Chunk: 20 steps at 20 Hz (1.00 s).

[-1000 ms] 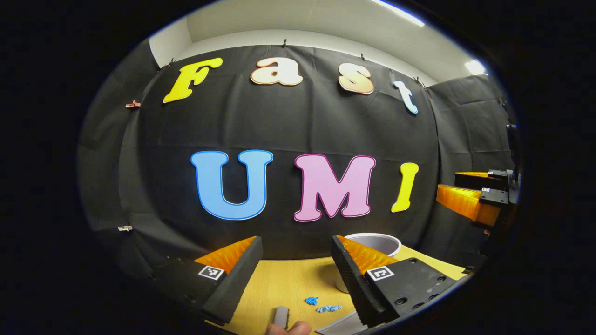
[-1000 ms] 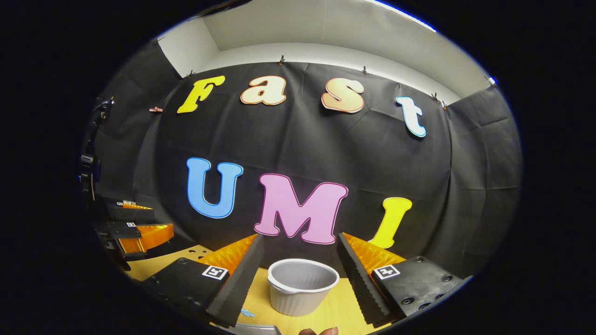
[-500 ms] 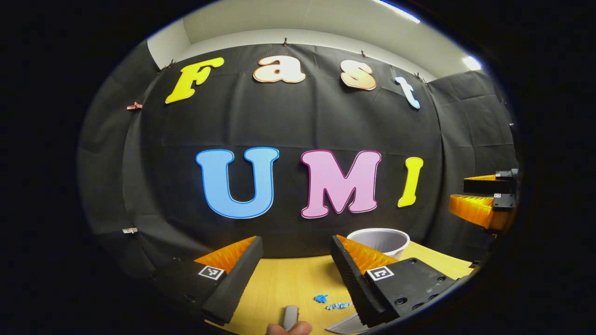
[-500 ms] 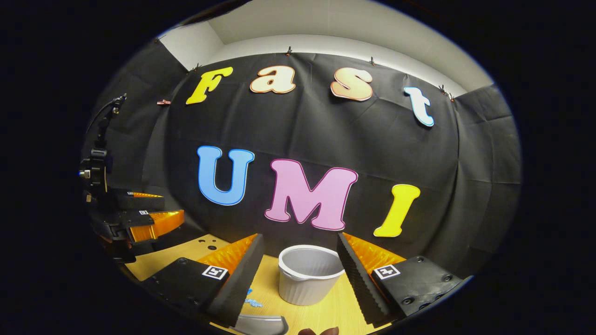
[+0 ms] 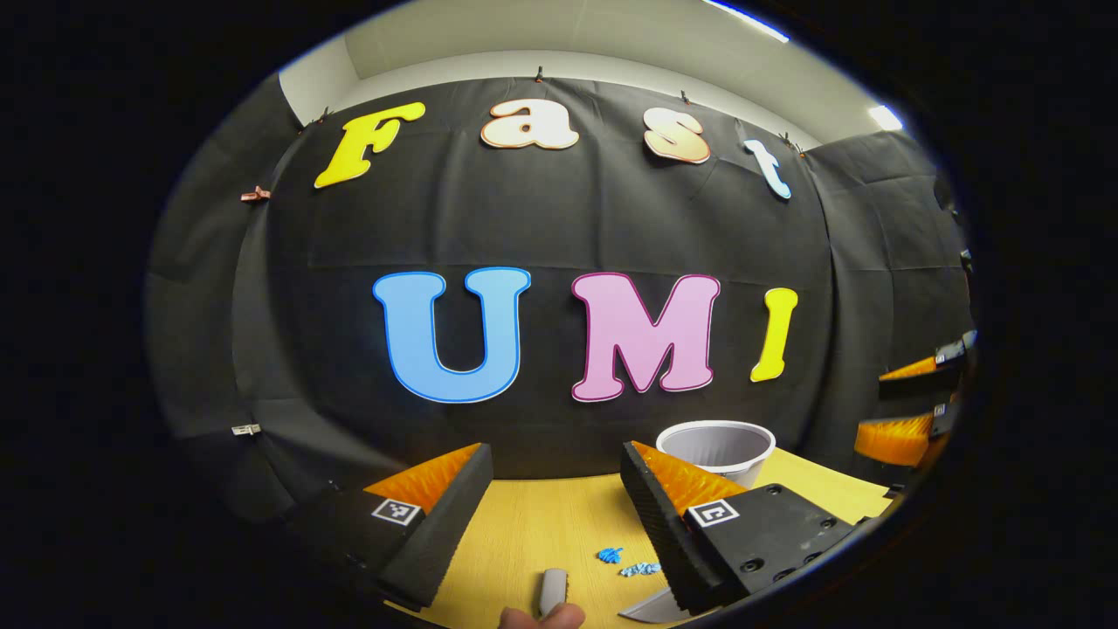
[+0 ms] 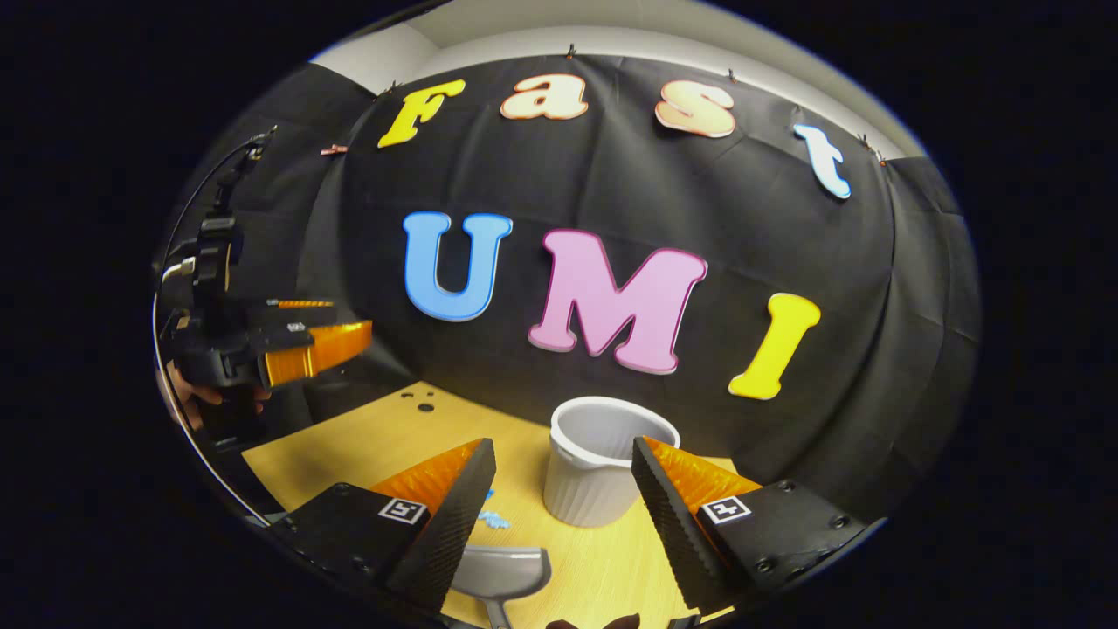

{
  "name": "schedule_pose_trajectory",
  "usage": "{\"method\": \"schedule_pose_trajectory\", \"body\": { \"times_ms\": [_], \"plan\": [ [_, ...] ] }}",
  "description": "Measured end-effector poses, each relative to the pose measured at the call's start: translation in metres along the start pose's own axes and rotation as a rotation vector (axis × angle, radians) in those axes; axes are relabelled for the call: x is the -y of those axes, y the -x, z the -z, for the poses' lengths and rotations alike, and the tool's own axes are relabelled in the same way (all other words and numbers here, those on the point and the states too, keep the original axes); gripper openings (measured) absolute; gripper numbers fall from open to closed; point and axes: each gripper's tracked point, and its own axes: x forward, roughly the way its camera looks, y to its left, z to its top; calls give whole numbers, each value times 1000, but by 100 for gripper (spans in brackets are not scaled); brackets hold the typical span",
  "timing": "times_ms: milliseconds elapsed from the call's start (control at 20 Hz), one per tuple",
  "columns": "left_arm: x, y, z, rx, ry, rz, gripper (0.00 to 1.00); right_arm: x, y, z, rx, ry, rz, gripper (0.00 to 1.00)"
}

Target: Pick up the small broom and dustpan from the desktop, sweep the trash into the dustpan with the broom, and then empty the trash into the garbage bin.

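The right hand-held gripper (image 6: 563, 463) hangs with jaws apart over the tabletop (image 6: 367, 441). A white ribbed bin (image 6: 603, 476) stands at twelve o'clock, a grey dustpan (image 6: 500, 570) at six, blue scraps (image 6: 491, 517) beside it at ten.

Booth was pretty basic: black cloth (image 5: 559, 227) hung as the back wall and wrapped round both sides, pinned up with little clips (image 5: 253, 194) along the top edge. Above it was a plain white wall (image 5: 611, 65) and ceiling with a strip light (image 5: 747, 19) glowing. The desktop (image 6: 367, 437) was light yellowish wood-grain.
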Motion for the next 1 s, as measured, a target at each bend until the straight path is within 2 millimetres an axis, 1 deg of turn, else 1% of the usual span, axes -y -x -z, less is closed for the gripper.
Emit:
{"method": "schedule_pose_trajectory", "body": {
  "times_ms": [100,150,250,400,450,500,550,650,750,900,1000],
  "plan": [
    [-5,1,11,-11,8,-3,95,-4,1,33,-99,-15,-29,98],
    [-6,1,13,-14,7,-5,95,-9,1,50,-150,-29,-46,98],
    [-10,-1,17,-19,-4,-17,95,-17,3,90,-254,-57,-81,98],
    [-15,-3,25,-29,-17,-31,95,-38,9,151,-424,-94,-136,98],
    [-18,-2,29,-35,-16,-35,95,-44,13,171,-477,-95,-153,98],
    [-20,-3,31,-40,-14,-37,95,-45,13,190,-524,-87,-161,98],
    [-21,-4,34,-45,-12,-40,95,-50,13,210,-569,-71,-170,98],
    [-23,-6,39,-52,-19,-46,95,-54,20,242,-646,-29,-172,96],
    [-26,-5,41,-50,-31,-49,95,-61,24,273,-718,-17,-181,96],
    [-31,0,44,-53,-37,-48,95,-77,23,316,-809,-60,-215,96],
    [-34,1,48,-64,-34,-53,95,-82,19,339,-860,-61,-218,95]
  ]
}}
